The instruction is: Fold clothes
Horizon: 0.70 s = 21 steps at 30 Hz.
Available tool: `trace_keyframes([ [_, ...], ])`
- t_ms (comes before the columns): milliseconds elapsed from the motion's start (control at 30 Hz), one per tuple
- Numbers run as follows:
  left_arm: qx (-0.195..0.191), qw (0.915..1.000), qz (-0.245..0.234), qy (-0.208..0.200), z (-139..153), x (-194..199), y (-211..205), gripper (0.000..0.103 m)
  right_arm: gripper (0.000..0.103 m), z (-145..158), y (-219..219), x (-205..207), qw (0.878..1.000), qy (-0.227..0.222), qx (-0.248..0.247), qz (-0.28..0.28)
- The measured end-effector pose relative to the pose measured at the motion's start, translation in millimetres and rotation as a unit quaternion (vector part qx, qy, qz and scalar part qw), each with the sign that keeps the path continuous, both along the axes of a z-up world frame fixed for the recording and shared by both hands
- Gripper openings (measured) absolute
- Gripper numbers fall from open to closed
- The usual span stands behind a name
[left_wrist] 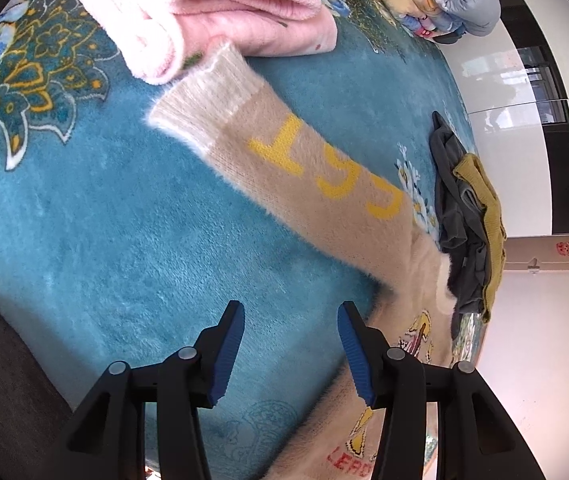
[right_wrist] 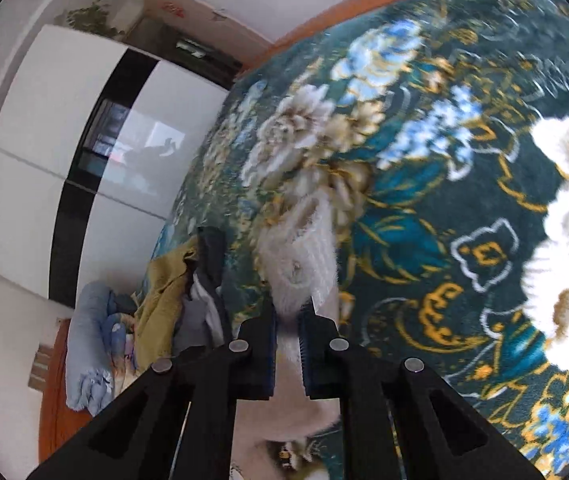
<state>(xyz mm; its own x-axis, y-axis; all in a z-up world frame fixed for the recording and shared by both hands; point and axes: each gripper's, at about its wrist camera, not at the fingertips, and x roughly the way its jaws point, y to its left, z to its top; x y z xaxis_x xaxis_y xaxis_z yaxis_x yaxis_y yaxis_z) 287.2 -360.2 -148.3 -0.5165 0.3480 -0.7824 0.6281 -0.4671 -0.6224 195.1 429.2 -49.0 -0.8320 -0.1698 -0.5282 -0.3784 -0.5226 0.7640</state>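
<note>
Your right claw [right_wrist: 288, 320] is pinched on the sweater's fluffy white cuff [right_wrist: 300, 252], lifted over the floral blanket [right_wrist: 464, 200]. Your left claw [left_wrist: 290, 344] gapes wide and holds nothing, hovering above the beige sweater [left_wrist: 364, 432], whose hem edge passes under its right finger. The other sleeve [left_wrist: 284, 152] runs long from there, up and leftward to its ribbed end beside the pink fleece garment [left_wrist: 220, 12]. So the left claw is nearer that sleeve.
</note>
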Motion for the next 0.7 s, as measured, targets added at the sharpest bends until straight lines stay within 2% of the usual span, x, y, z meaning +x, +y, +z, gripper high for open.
trace_keyframes([
  [167, -0.015, 0.9997, 0.019, 0.006, -2.8, 10.7, -15.8, 0.053, 0.010, 83.1, -69.4, -28.7, 0.992, 0.070, 0.059, 0.085],
  [267, -0.022, 0.9995, 0.022, 0.011, -4.9, 16.3, -23.9, 0.053, 0.010, 120.4, -126.1, -43.7, 0.980, 0.101, 0.091, 0.144],
  [367, -0.024, 0.9992, 0.027, 0.016, -8.7, 21.4, -32.0, 0.053, 0.010, 141.0, -191.1, -56.2, 0.965, 0.118, 0.115, 0.205],
  [433, -0.013, 0.9991, 0.038, 0.016, -14.0, 24.1, -36.3, 0.053, 0.010, 143.3, -237.6, -64.7, 0.955, 0.117, 0.125, 0.243],
  [500, 0.004, 0.9989, 0.043, 0.017, -18.7, 24.0, -38.1, 0.053, 0.010, 133.5, -283.7, -73.5, 0.947, 0.102, 0.137, 0.272],
  [567, 0.005, 0.9989, 0.039, 0.025, -18.8, 22.8, -38.9, 0.053, 0.010, 116.8, -328.8, -82.4, 0.939, 0.081, 0.143, 0.300],
  [700, 0.000, 0.9986, 0.041, 0.032, -19.3, 24.8, -47.3, 0.053, 0.010, 64.4, -410.8, -94.5, 0.921, 0.024, 0.148, 0.359],
])
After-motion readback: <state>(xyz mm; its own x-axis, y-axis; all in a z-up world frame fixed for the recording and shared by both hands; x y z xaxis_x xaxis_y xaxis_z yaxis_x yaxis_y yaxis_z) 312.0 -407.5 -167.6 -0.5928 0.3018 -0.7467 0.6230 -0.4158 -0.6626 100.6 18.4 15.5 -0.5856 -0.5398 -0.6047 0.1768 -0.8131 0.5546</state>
